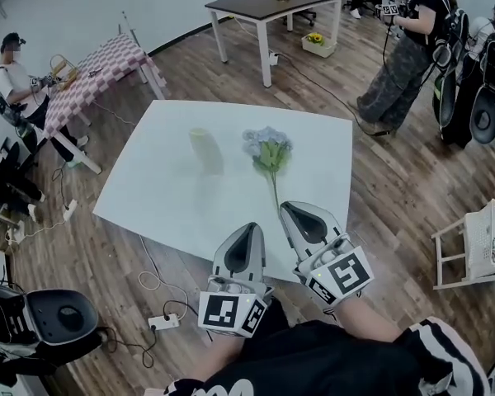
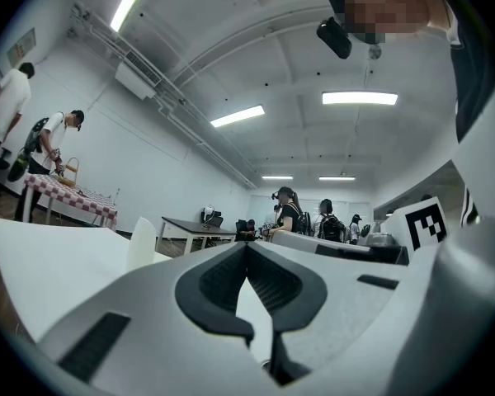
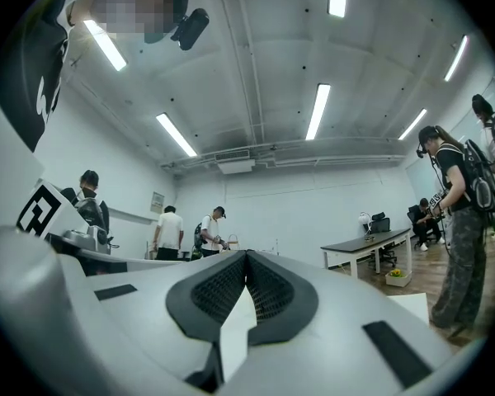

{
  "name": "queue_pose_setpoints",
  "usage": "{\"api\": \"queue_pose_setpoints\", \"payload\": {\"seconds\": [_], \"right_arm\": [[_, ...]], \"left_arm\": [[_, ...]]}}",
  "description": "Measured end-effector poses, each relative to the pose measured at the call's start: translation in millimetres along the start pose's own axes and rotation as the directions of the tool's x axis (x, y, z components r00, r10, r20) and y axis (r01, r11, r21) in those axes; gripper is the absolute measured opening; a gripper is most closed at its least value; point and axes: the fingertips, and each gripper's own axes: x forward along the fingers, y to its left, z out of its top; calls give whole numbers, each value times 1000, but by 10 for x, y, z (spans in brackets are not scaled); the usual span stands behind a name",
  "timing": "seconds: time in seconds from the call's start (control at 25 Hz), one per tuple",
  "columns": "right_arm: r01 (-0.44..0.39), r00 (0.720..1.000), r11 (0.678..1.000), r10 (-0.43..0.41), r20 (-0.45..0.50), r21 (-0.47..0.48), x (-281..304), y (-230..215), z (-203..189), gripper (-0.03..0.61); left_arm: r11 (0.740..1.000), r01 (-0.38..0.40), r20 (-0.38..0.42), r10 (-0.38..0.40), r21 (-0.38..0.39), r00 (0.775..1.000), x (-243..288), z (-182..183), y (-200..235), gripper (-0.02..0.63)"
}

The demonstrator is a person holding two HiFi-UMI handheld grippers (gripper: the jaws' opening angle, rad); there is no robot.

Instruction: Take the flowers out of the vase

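Both clenched on nothing: left gripper (image 1: 248,228), right gripper (image 1: 286,209). Flowers (image 1: 268,149) lie on table (image 1: 148,190), stem end just ahead of right gripper.

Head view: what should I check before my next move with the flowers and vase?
1. Flowers out of the vase: ok, lying on the table beside it.
2. Vase upright: ok.
3. Flowers clear of vase: ok, apart.
4. Left gripper jaws shut, empty: ok.
5. Right gripper jaws shut, empty: ok.
6. Stem end touching right gripper: cannot tell.
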Motion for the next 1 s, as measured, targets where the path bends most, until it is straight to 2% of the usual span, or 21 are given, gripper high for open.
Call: {"api": "queue_pose_setpoints", "payload": {"seconds": [0.48, 0.76, 1.0], "right_arm": [[-93, 996, 996, 93, 0, -9, -1040, 243, 136, 17], [-118, 993, 993, 118, 7, 4, -1382, 348, 239, 17], [-133, 991, 991, 133, 6, 2, -1494, 420, 288, 17]], "left_arm": [[997, -70, 46, 70, 9, 996, -631, -152, -982, 5], [996, -93, 47, 92, 11, 995, -865, -141, -1314, 5], [997, -74, 46, 73, 9, 996, -911, -135, -1467, 5]]}}
